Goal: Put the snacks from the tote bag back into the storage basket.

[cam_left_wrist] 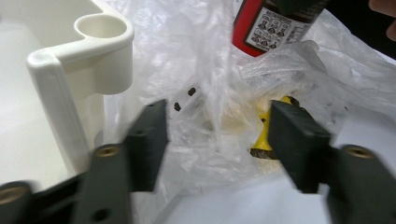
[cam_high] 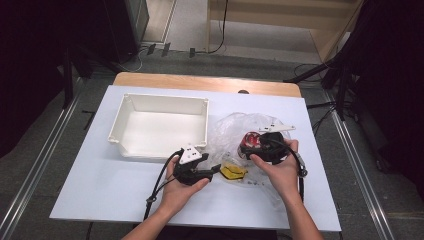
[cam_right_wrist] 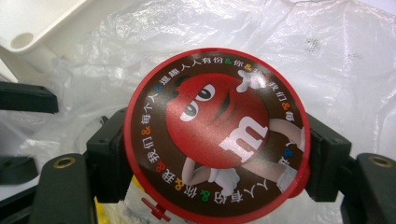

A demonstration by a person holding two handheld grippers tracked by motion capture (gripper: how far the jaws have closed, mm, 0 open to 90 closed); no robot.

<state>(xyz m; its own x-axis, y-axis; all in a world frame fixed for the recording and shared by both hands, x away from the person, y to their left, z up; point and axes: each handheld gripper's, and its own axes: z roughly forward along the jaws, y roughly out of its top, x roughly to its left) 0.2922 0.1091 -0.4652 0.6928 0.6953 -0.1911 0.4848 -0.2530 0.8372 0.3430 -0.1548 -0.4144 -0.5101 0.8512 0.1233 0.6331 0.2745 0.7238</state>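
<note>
Fingers (cam_right_wrist: 107, 158) of the right gripper (cam_right_wrist: 215, 158) are clamped on both sides of a round red candy tub (cam_right_wrist: 217, 135) with a cartoon lid, held above a crumpled clear plastic bag (cam_high: 235, 127) on the white table (cam_high: 100, 190). Fingers (cam_left_wrist: 147, 140) of the left gripper (cam_left_wrist: 219, 144) stand apart around a fold of that bag without pressing it, beside a small yellow item (cam_high: 233, 171) lying inside it. 1 empty white bin (cam_high: 160, 125) sits just left of the bag, its corner near the left gripper.
</note>
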